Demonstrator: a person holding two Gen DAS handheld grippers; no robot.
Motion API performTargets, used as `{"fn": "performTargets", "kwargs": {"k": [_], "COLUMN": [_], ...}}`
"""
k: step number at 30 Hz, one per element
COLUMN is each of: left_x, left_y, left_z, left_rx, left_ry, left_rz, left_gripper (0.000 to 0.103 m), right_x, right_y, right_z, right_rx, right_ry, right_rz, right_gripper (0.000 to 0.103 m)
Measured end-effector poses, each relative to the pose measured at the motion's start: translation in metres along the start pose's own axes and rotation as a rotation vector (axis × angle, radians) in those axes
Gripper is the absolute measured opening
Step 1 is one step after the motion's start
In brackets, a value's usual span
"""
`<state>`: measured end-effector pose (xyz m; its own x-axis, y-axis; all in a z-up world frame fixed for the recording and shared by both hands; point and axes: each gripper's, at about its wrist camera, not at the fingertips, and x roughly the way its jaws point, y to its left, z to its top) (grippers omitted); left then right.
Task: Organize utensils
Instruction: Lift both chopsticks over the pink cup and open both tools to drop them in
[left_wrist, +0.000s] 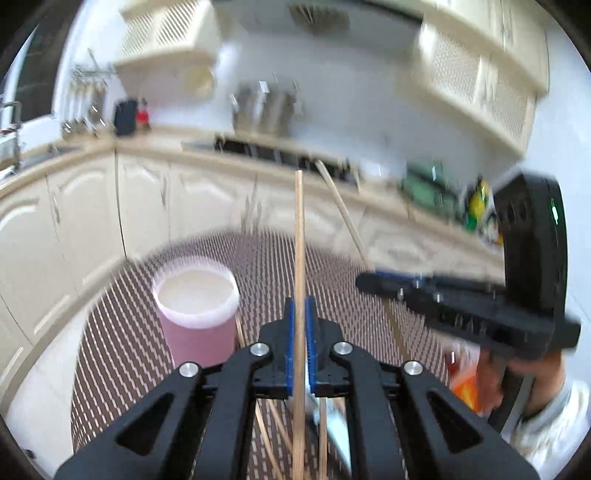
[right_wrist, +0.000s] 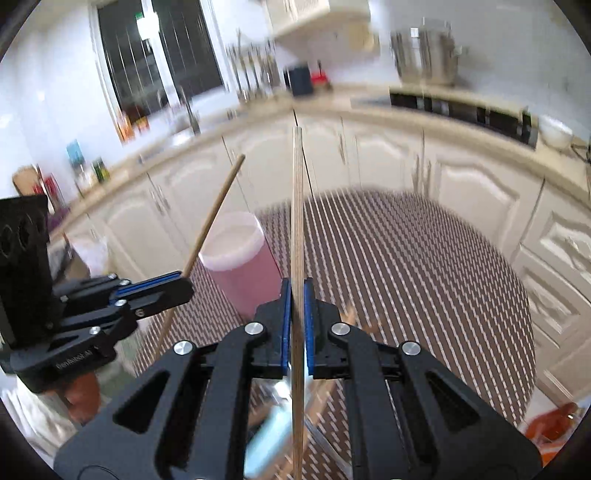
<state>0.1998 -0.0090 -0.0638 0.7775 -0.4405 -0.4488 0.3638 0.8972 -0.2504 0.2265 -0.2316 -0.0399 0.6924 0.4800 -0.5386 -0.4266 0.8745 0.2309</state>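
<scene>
Both wrist views look forward-down over own tool; shared: pink cup (left_wrist: 195, 295) (right_wrist: 242, 266), patterned table (left_wrist: 258, 258) (right_wrist: 406, 258), kitchen counter (left_wrist: 155, 147) (right_wrist: 332, 107).

Two wooden chopsticks (left_wrist: 299, 236) (right_wrist: 297, 206) — upright, tool-clamped

The pink cup (right_wrist: 242, 266) is standing on the table (right_wrist: 424, 280) just ahead, blocking the left. Bare table is lying open to its right, toward the cabinets (right_wrist: 461, 177).

Countertop clutter (left_wrist: 439, 184) motion-blurred, utensils under left tongs (left_wrist: 300, 317) hidden, stockpot (right_wrist: 424, 55) smeared
</scene>
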Motion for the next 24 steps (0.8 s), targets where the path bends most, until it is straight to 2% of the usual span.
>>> {"fn": "performTargets", "kwargs": {"k": [2,6,11,18,24], "left_x": [-0.014,-0.015,0.007,0.036,0.051], "left_y": [0.008,0.02,0.036,0.064,0.082], "left_z": [0.011,0.034,0.053,0.058,0.048], "left_rx": [-0.022,-0.042,-0.072,-0.076,-0.076], "left_ry": [-0.092,-0.273,-0.408,-0.495,-0.487], "left_rz": [0.0,0.065,0.104,0.158,0.184], "left_gripper": [0.005,0.005,0.005,0.006,0.006], "right_x": [0.0,0.017,0.044,0.07,0.088], "right_y": [0.01,0.029,0.039,0.035,0.037], "right_z": [0.015,0.04,0.06,0.07,0.074], "right_rx": [0.016,0.049,0.071,0.132,0.149], "right_ry": [-0.088,-0.203,-0.291,-0.369,-0.418], "right_rz": [0.016,0.031,0.026,0.028,0.043], "right_gripper": [0.007,0.007,0.007,0.007,0.007]}}
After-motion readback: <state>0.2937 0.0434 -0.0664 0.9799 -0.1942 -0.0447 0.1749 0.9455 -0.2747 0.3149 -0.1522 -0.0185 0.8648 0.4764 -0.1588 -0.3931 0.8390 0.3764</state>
